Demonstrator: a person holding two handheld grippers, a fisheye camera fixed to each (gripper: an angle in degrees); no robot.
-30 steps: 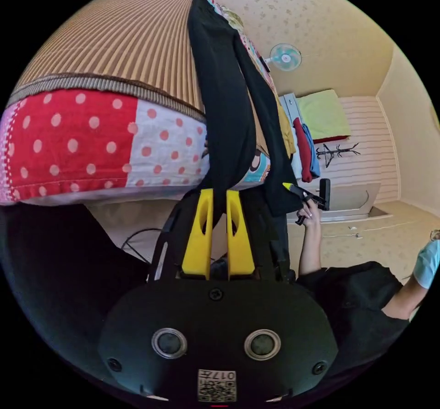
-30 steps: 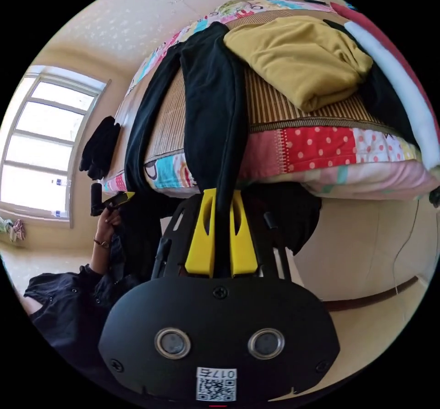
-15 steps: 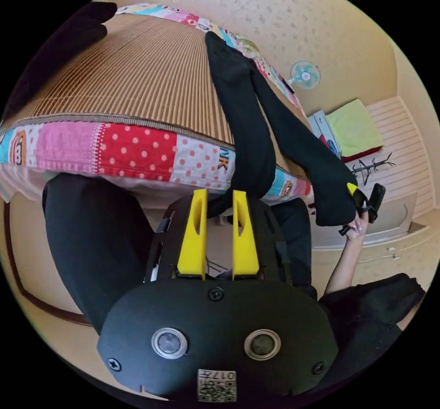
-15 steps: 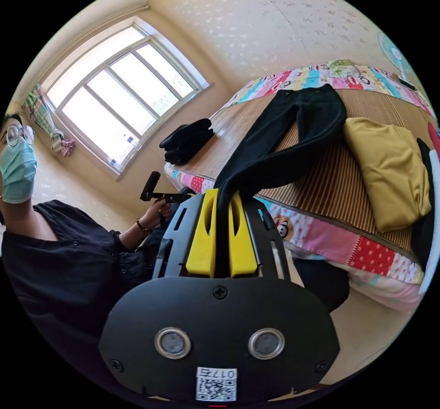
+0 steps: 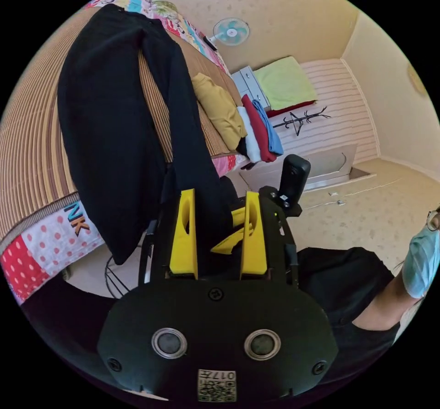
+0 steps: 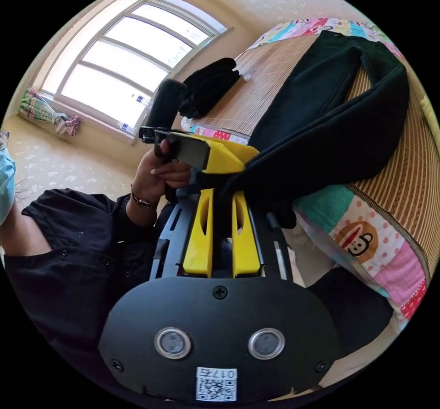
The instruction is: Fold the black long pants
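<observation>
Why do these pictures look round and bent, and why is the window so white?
Both views are fisheye: round image, black corners, straight lines bowed, like the striped mat in the left gripper view. In the right gripper view the window is blown out by daylight, and the black pants go nearly featureless. Both views look sharp.

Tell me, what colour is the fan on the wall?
The fan is light teal, clearest in the left gripper view.
</observation>
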